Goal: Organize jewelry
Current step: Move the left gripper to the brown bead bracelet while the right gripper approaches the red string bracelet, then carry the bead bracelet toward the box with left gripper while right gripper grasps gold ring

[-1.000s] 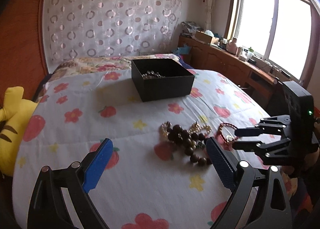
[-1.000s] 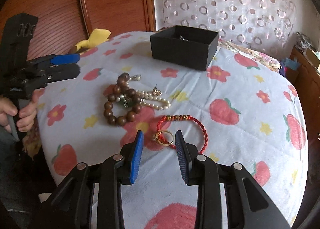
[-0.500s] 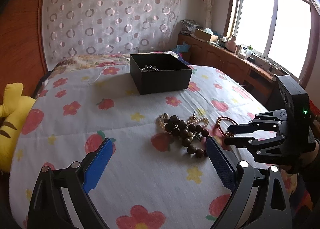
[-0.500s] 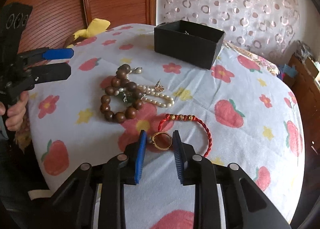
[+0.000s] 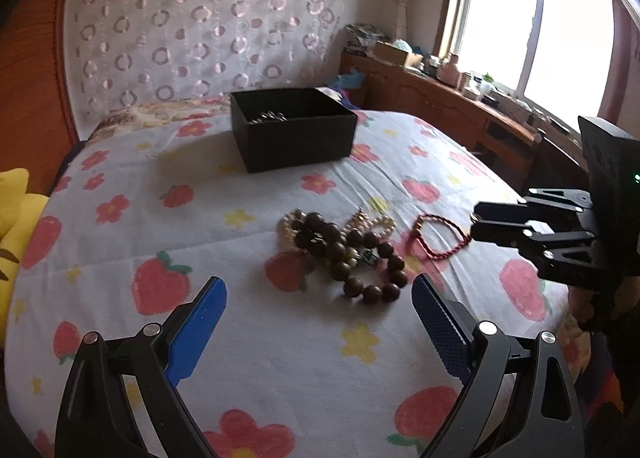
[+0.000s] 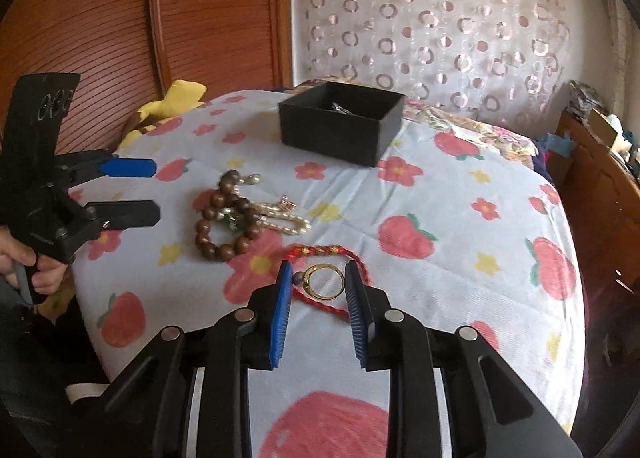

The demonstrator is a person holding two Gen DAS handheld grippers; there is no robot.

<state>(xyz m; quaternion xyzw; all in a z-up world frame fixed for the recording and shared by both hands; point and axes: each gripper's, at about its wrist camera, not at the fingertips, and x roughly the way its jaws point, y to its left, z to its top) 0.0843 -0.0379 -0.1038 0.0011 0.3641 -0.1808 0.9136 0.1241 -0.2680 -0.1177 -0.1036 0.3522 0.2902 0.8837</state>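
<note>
My right gripper (image 6: 316, 282) brackets the gold ring (image 6: 322, 281) with narrowed fingers, contact unclear to me. The ring lies on the red cord bracelet (image 6: 352, 258). At 10 o'clock sit wooden beads (image 6: 224, 218) and pearls (image 6: 280, 218); the black box (image 6: 340, 130) at 12. My left gripper (image 5: 316, 306) gapes wide, holding nothing

A bed (image 5: 120, 242) covered in a white sheet printed with red strawberries and flowers. On it, toward the headboard, sits an open black box (image 5: 294, 134). Nearer lies a brown wooden bead bracelet (image 5: 352, 258) tangled with a pearl strand (image 6: 280, 218), and beside them a red cord bracelet (image 5: 440, 234).
</note>
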